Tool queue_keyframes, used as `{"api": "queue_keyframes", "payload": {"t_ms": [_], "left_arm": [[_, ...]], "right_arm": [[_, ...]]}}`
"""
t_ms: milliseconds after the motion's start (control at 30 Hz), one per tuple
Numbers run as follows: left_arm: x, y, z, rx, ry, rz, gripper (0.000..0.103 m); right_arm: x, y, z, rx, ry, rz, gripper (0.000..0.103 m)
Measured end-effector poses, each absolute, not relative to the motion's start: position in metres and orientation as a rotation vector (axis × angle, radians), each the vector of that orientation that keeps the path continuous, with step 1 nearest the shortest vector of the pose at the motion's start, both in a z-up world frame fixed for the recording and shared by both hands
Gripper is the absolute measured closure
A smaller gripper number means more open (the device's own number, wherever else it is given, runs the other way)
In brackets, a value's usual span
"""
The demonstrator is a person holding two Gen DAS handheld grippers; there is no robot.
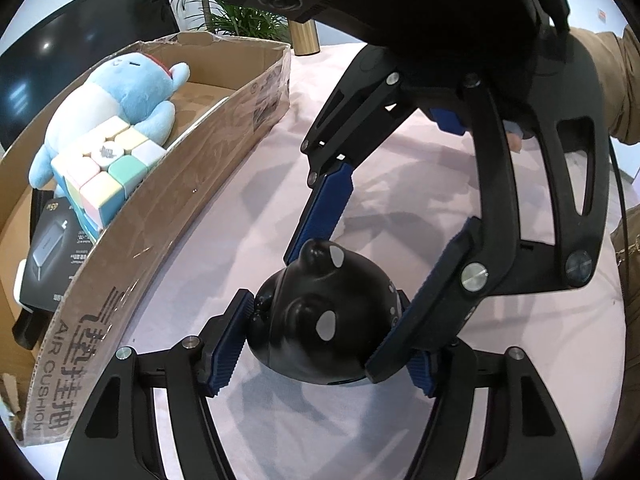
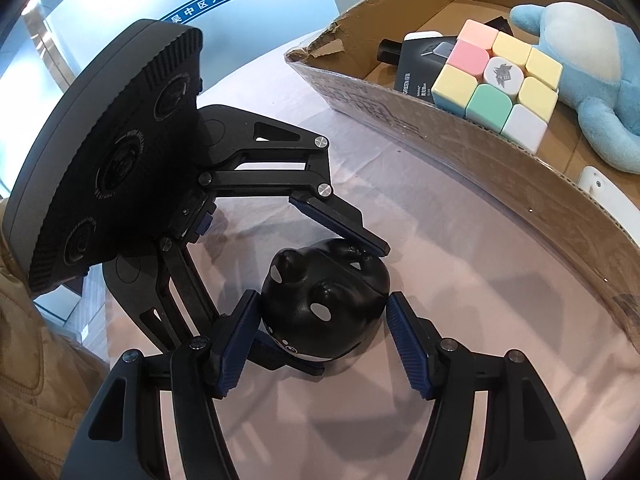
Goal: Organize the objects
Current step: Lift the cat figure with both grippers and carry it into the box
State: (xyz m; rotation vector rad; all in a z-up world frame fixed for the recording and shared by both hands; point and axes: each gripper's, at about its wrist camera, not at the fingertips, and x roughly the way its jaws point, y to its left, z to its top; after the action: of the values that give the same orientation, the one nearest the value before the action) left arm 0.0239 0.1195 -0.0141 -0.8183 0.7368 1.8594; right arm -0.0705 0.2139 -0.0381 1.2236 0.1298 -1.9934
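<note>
A glossy black bear-shaped toy (image 1: 312, 320) (image 2: 320, 280) lies on the pink cloth, just in front of a cardboard box (image 1: 180, 184) (image 2: 480, 168). Both grippers hold it at once. My left gripper (image 1: 324, 340) has one blue pad against the toy's left side. Its other pad is hidden behind the right gripper's finger. In the right wrist view the left gripper (image 2: 350, 308) clamps the toy from above and below. My right gripper (image 2: 323, 298) (image 1: 336, 312) has its pads against the toy's two flanks.
Inside the box lie a blue plush (image 1: 120, 92) (image 2: 592, 60), a pastel puzzle cube (image 1: 108, 160) (image 2: 500, 76) and a black packet (image 1: 48, 248) (image 2: 424, 64). Behind the box are a dark monitor (image 1: 80, 40) and a potted plant (image 1: 232, 12). A tan sleeve (image 1: 616, 80) is at right.
</note>
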Motion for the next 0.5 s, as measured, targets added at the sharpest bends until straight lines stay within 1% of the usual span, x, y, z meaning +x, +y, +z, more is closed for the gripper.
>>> {"api": "queue_keyframes", "payload": {"t_ms": [200, 500], "left_arm": [[0.036, 0.120, -0.008, -0.800, 0.757, 1.864, 0.036], [0.049, 0.131, 0.022, -0.737, 0.809, 1.887, 0.036]], "right_arm": [[-0.063, 0.215, -0.031, 1.217, 0.141, -1.999, 0.039], [-0.047, 0.214, 0.003, 1.170, 0.202, -2.037, 0.039]]}}
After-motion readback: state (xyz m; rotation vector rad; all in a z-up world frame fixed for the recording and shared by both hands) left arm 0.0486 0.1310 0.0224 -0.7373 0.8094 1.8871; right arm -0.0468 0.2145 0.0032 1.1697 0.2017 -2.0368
